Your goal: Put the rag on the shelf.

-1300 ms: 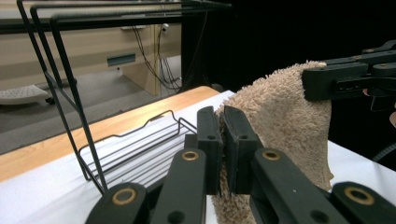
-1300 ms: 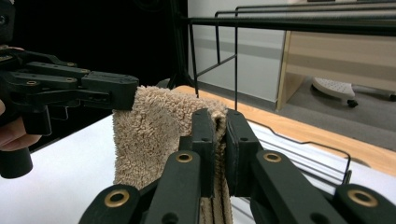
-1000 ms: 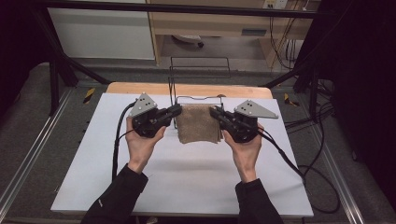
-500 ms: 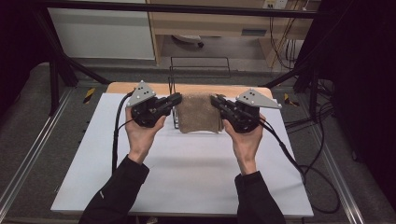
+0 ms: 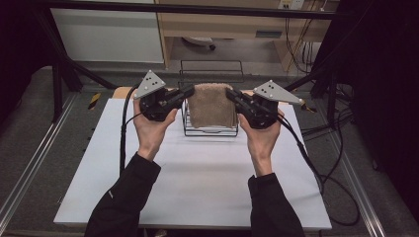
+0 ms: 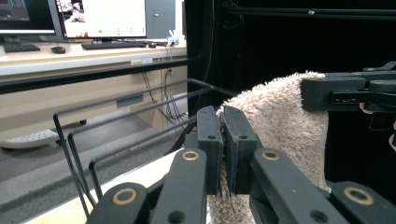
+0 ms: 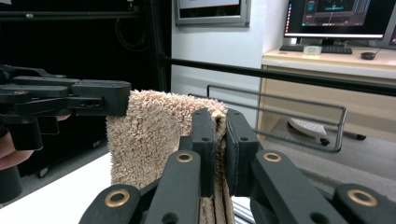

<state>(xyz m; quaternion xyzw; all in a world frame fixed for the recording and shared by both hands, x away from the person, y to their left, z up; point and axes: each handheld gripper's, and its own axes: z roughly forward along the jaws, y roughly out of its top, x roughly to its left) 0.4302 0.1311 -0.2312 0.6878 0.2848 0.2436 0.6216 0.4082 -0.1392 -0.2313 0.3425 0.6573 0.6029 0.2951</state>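
Held stretched between left gripper (image 5: 187, 92) and right gripper (image 5: 231, 93), one folded beige towel (image 5: 212, 104), each set of jaws clenched on a top corner. Hung just above one black wire rack (image 5: 211, 129) at the white table's (image 5: 207, 173) far edge, probably kept taut and level for draping over the rails.

You're holding a beige terry-cloth towel (image 5: 212, 104) — rough and looped — in matt black plastic grippers with brass-coloured pins, over a thin black wire rack (image 5: 211, 129) and a smooth matt white tabletop (image 5: 197, 177).
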